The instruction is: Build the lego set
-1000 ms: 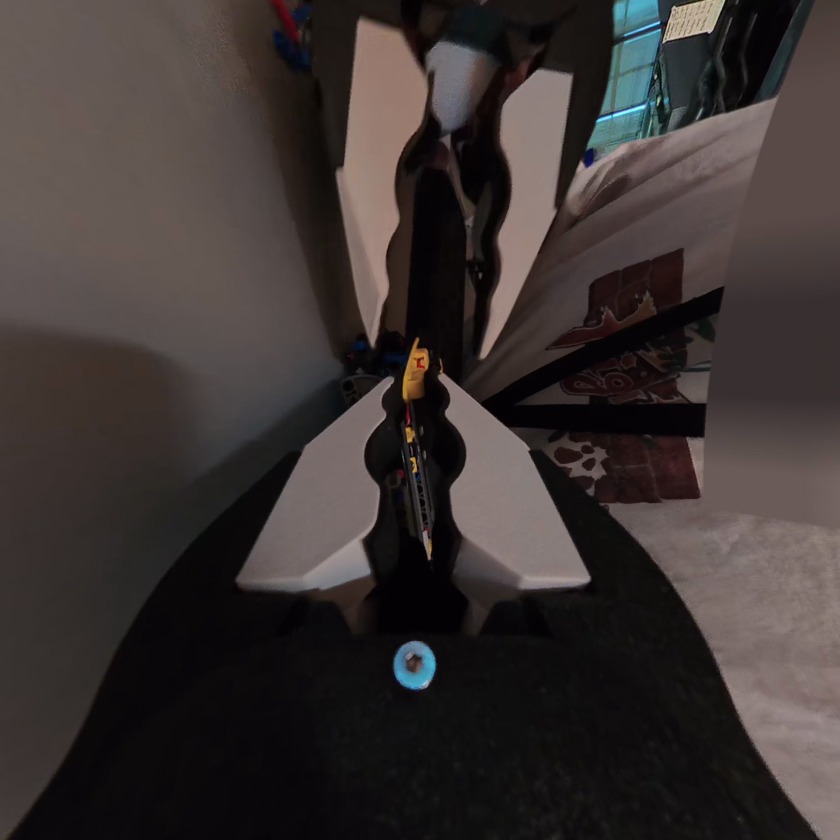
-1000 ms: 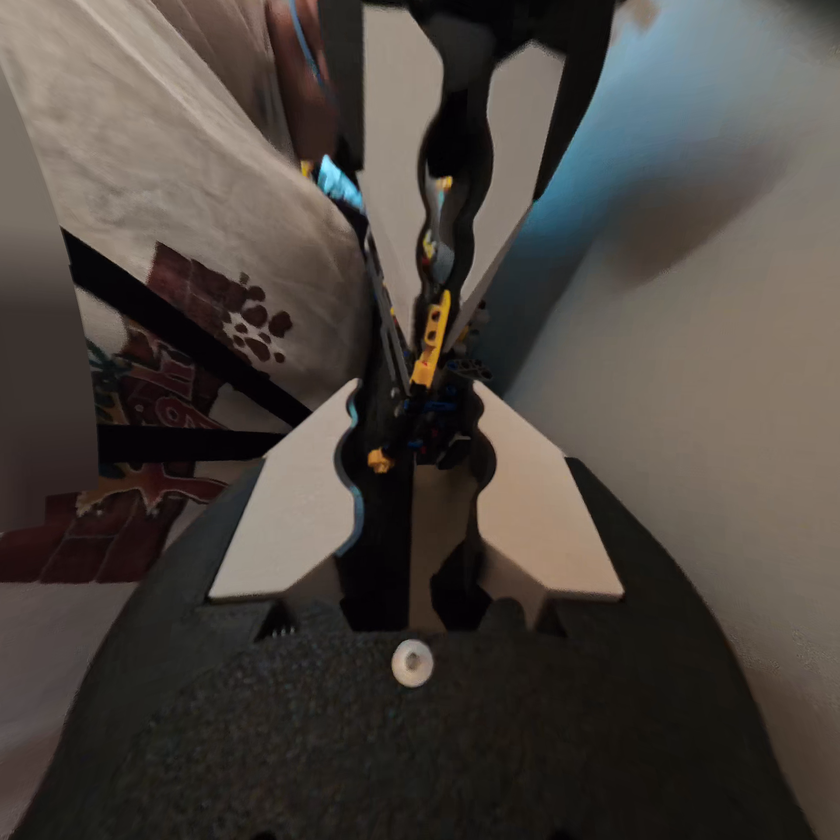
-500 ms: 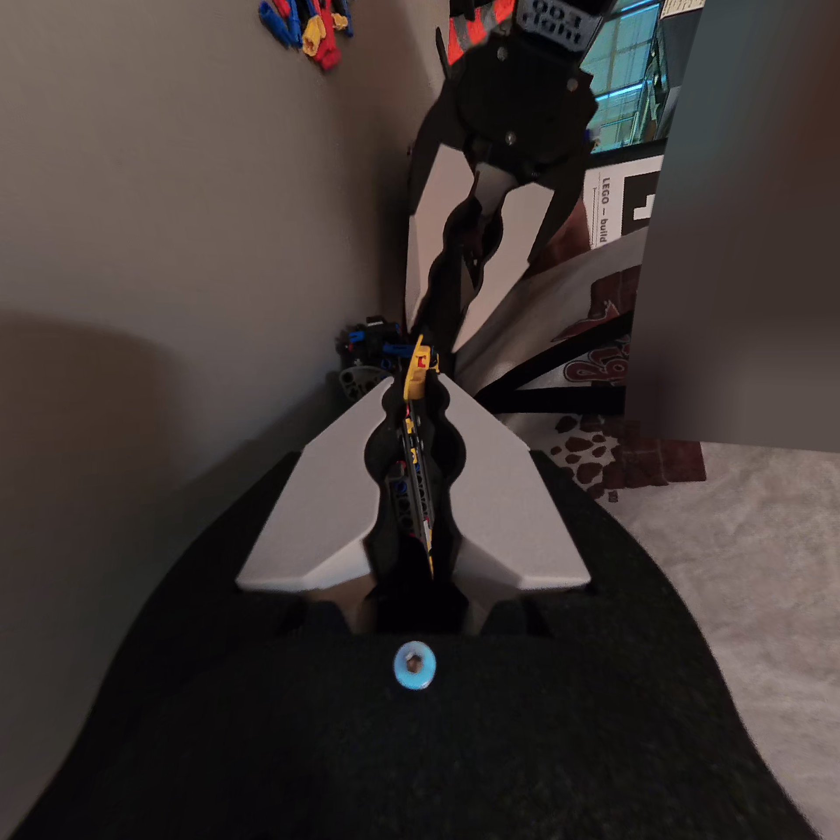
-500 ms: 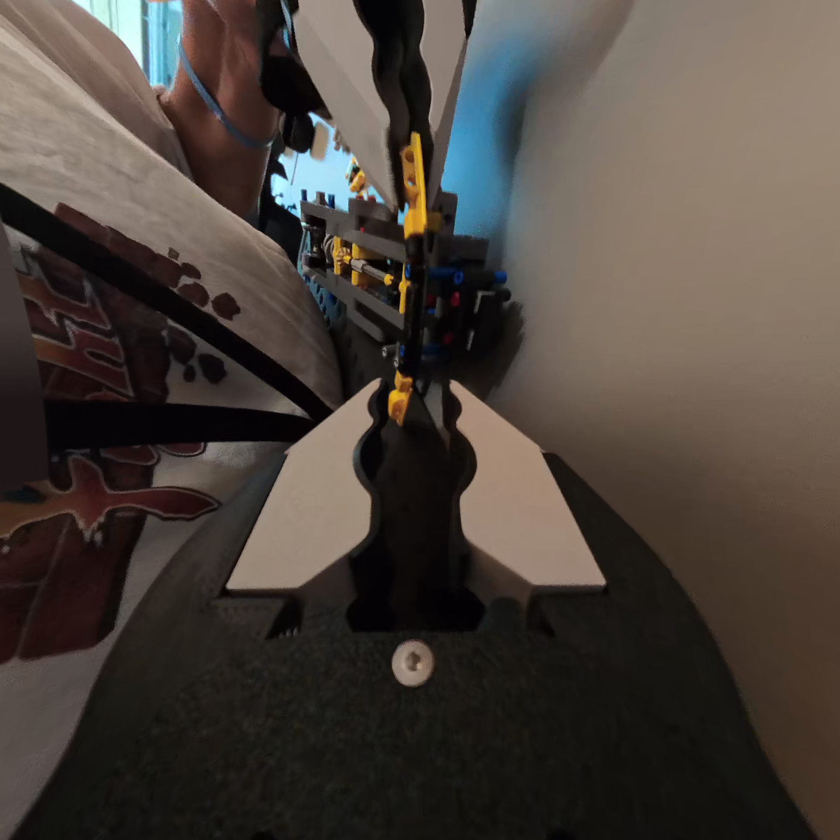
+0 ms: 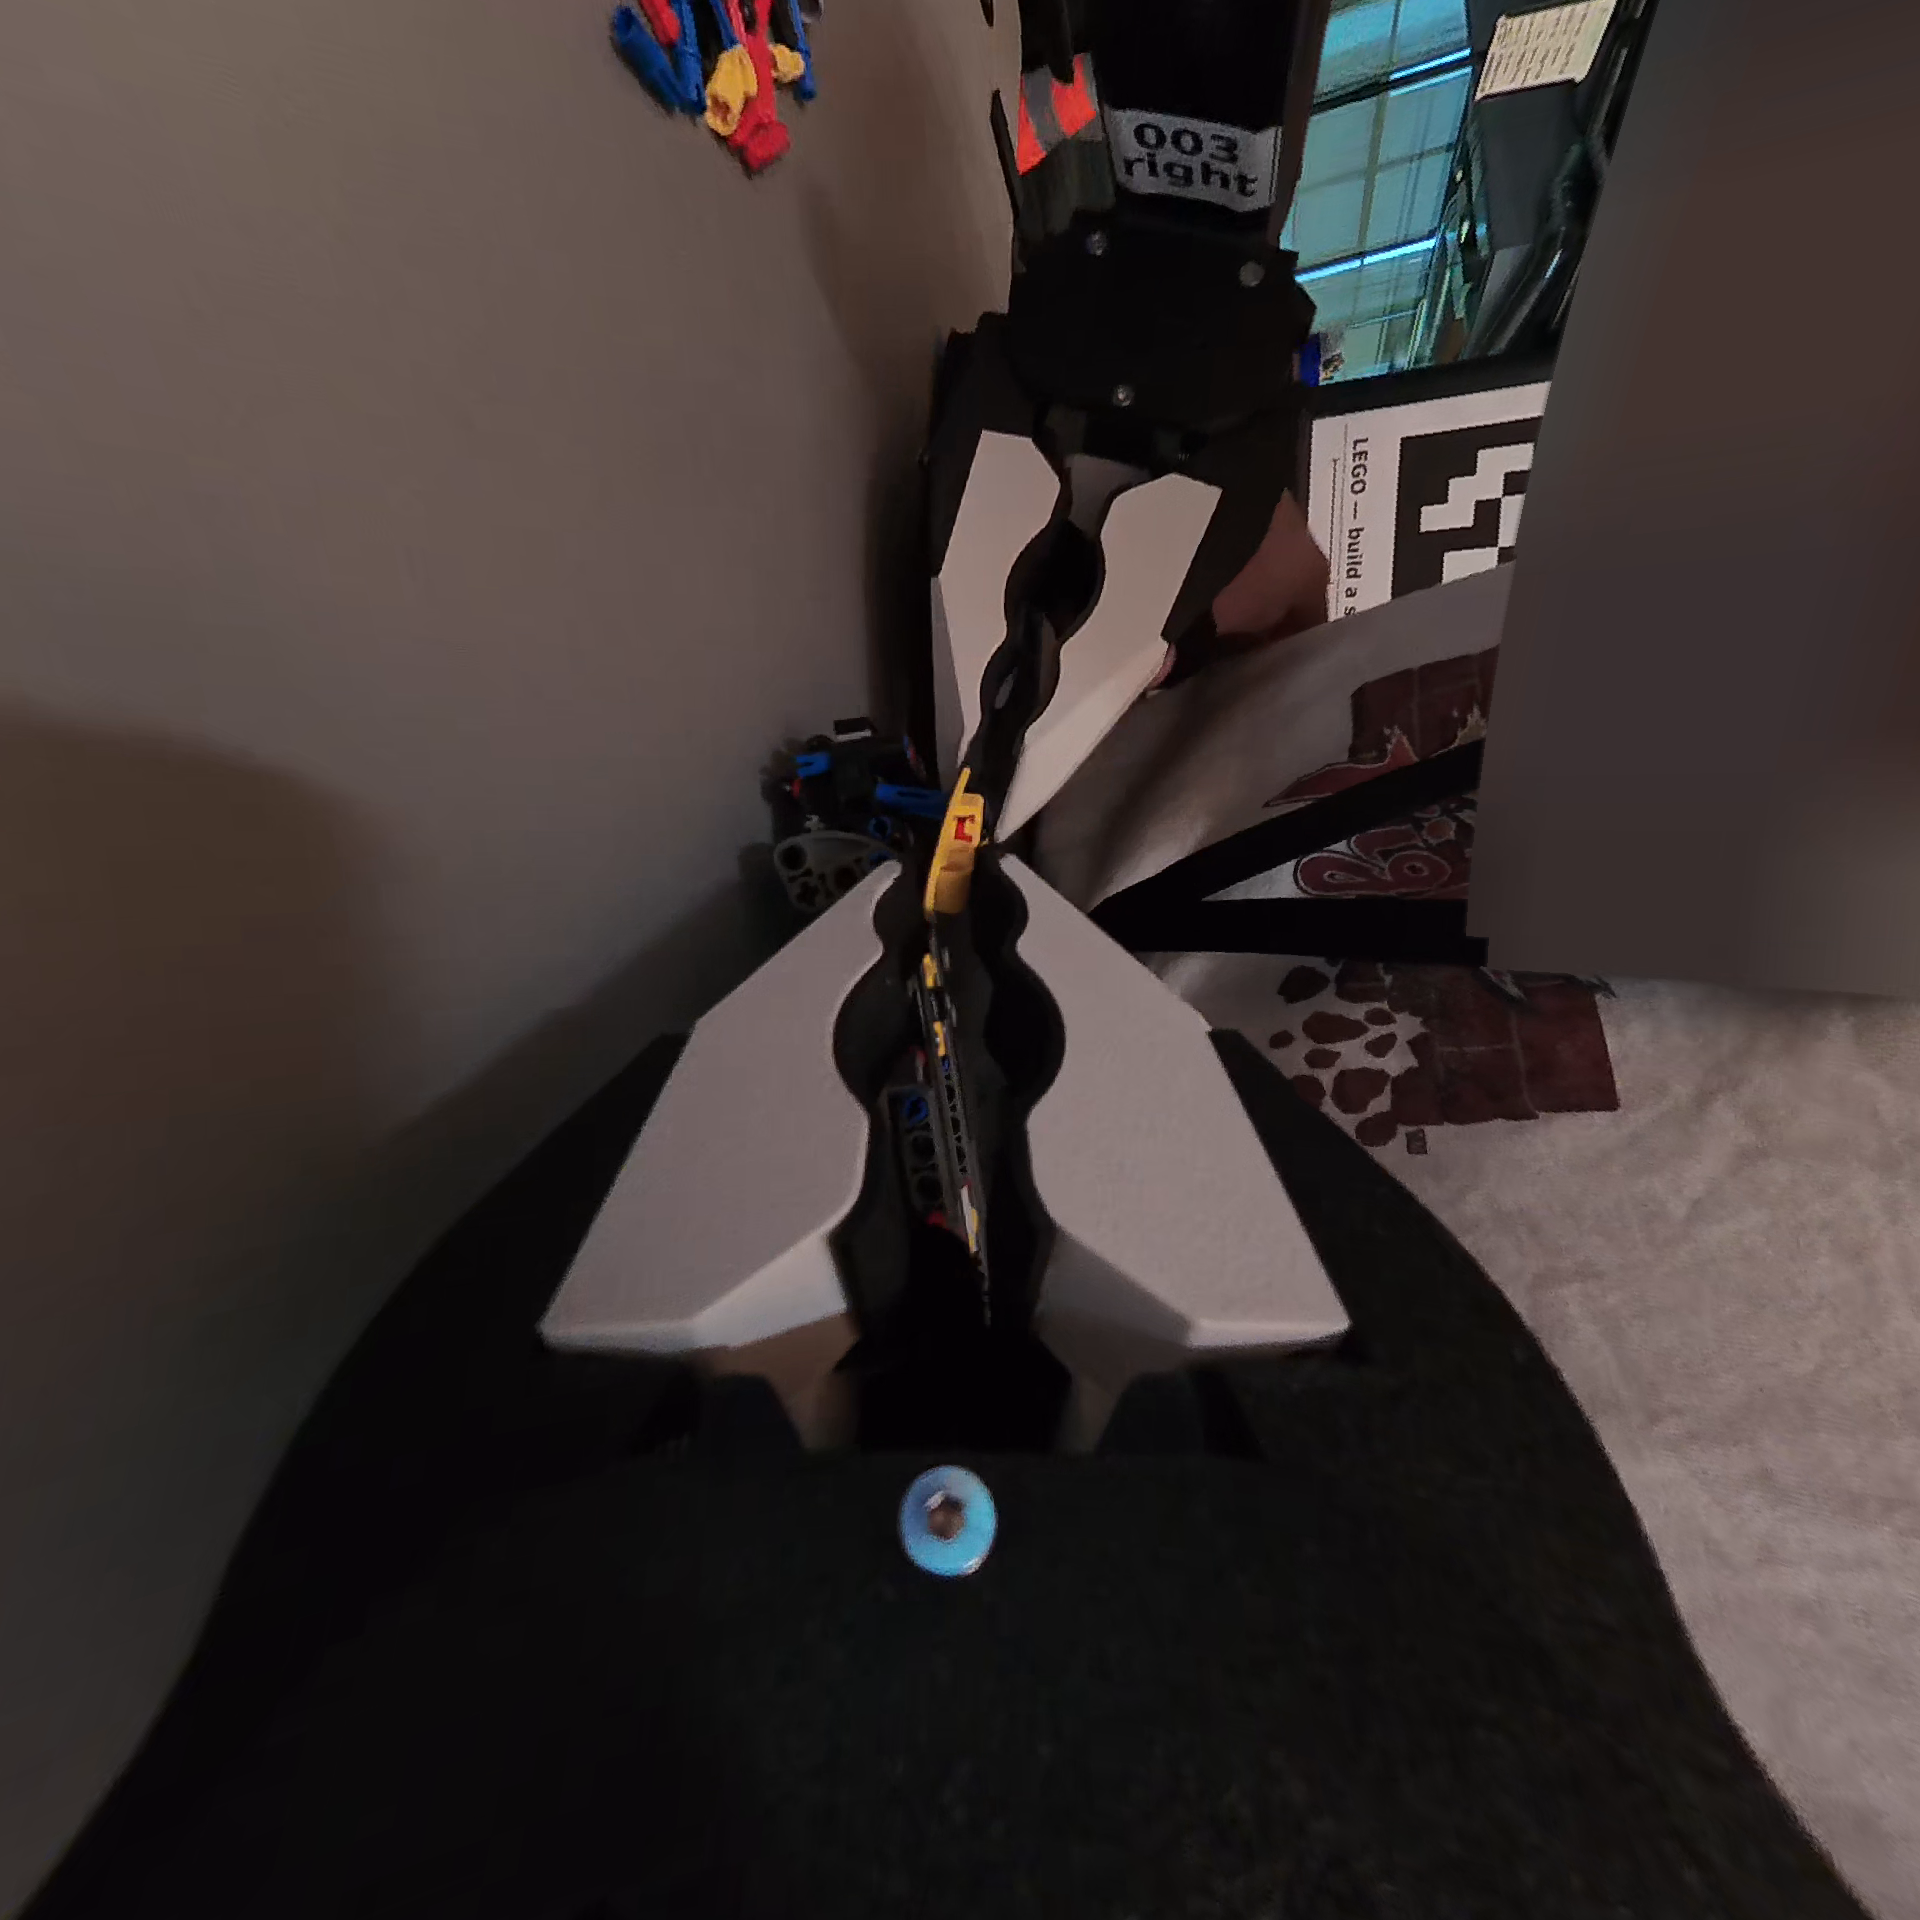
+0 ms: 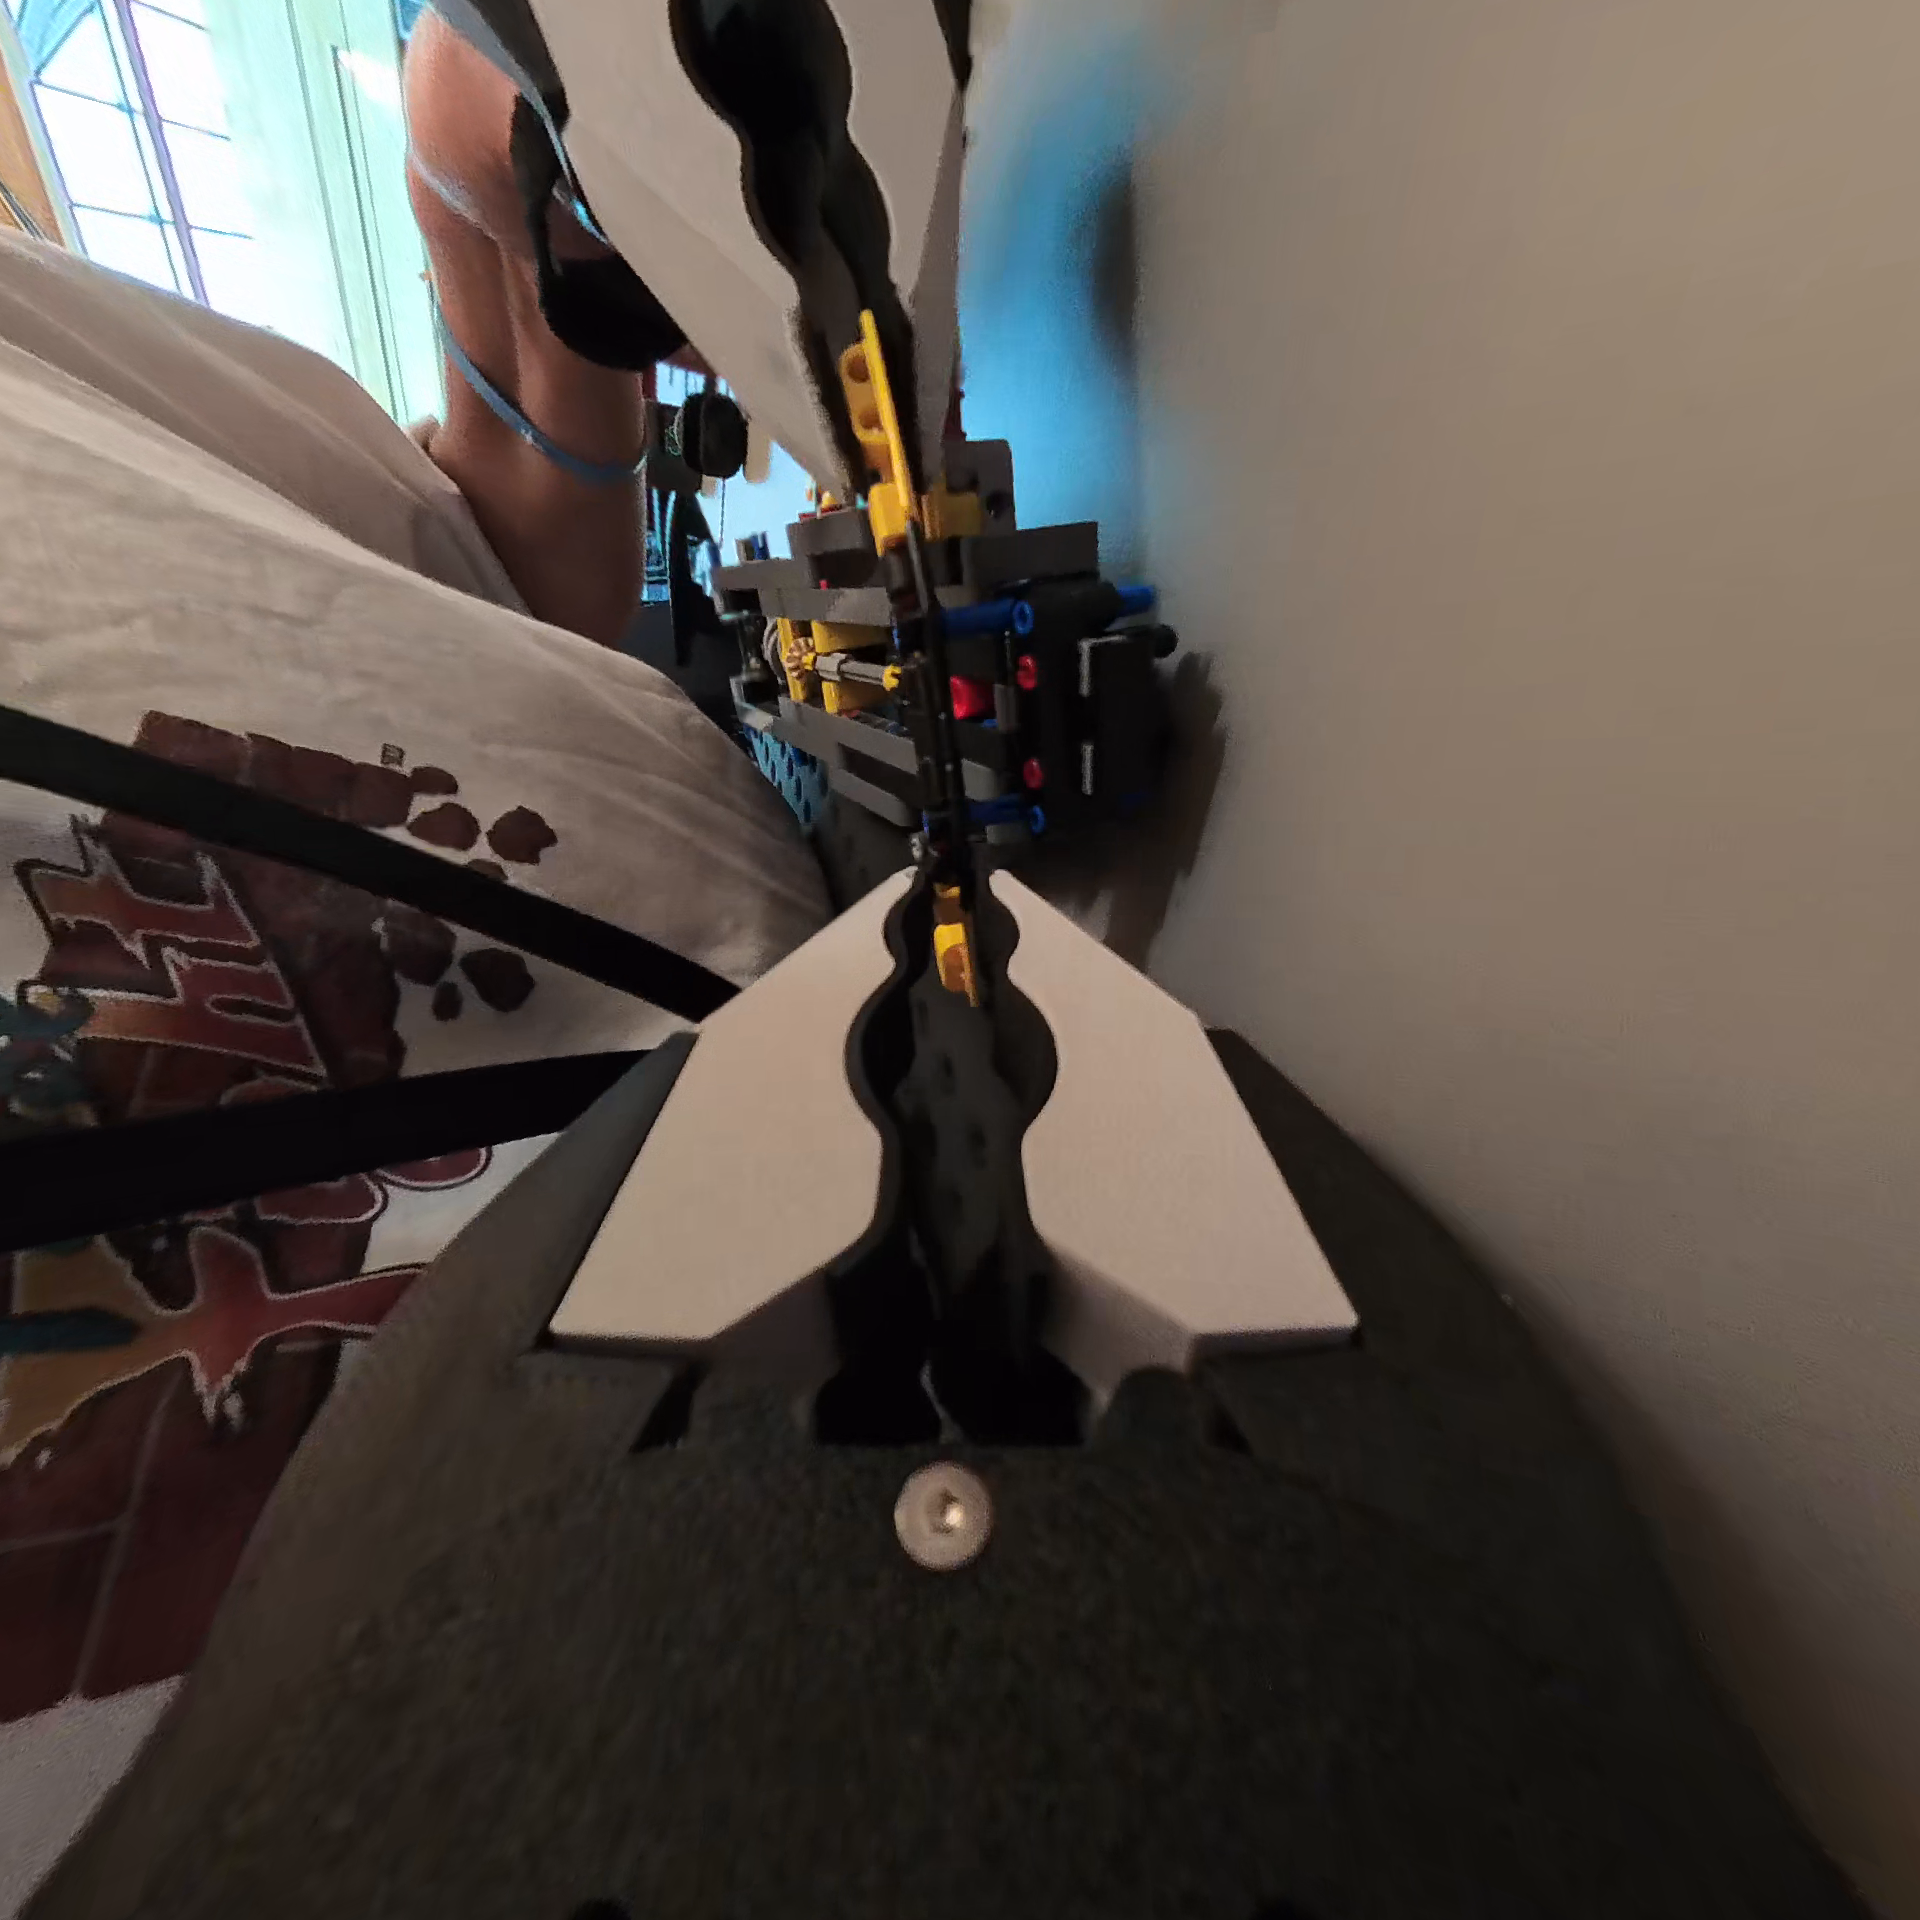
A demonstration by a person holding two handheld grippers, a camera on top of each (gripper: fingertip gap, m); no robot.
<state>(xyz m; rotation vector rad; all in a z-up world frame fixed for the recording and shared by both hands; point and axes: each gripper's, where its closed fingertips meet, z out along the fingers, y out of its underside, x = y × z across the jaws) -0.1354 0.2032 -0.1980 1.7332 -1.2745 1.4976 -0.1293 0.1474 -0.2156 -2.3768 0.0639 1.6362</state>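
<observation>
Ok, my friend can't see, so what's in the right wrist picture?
The right gripper is shut on a thin black and yellow strip, and the left gripper grips its far end. Behind sits a grey lego model on a pale table.

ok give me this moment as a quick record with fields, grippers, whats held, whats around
left gripper: shut on the strip
right gripper: shut on the strip's other end
strip: thin black and yellow lego piece, spanning both grippers
lego build: grey, with blue and red pins, on the table behind the strip
loose pins: red, blue, yellow, far on the table
</observation>
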